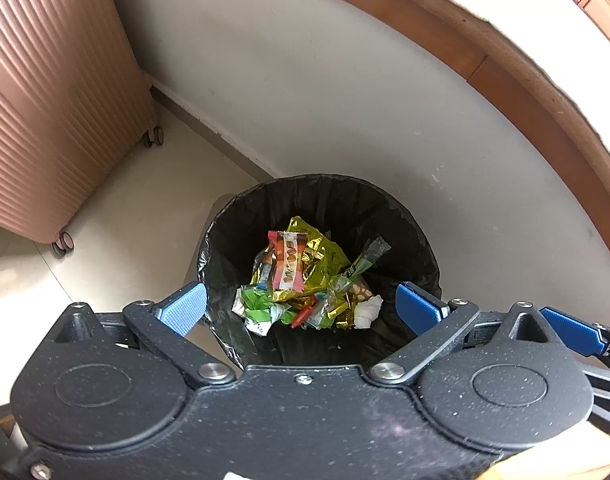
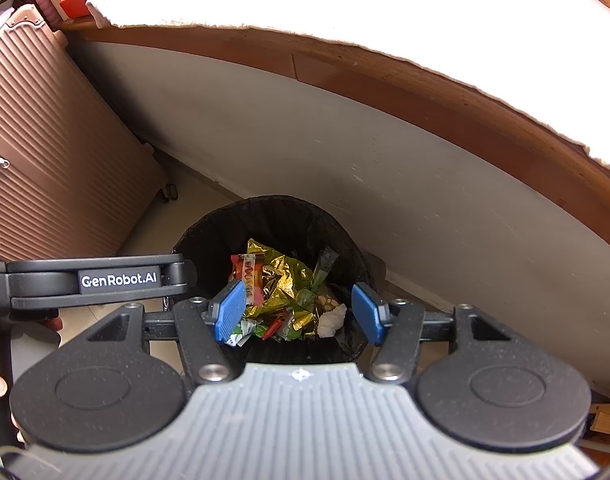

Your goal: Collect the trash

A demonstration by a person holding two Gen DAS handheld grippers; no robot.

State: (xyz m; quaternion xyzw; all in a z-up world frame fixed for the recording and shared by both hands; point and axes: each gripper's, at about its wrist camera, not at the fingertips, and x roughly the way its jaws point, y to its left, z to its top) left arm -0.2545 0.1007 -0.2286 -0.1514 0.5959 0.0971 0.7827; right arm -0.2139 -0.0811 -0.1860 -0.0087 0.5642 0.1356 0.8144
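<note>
Spread fingers (image 1: 419,306) above wrappers (image 1: 301,276) in bin (image 1: 225,236)

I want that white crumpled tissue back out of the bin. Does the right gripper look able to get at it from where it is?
Probably yes. The right gripper hangs open above the bin, and the tissue lies on top of the wrappers, uncovered.

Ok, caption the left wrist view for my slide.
Open left claw above a black-lined trash bin holding snack wrappers, beside a pink suitcase.
</note>
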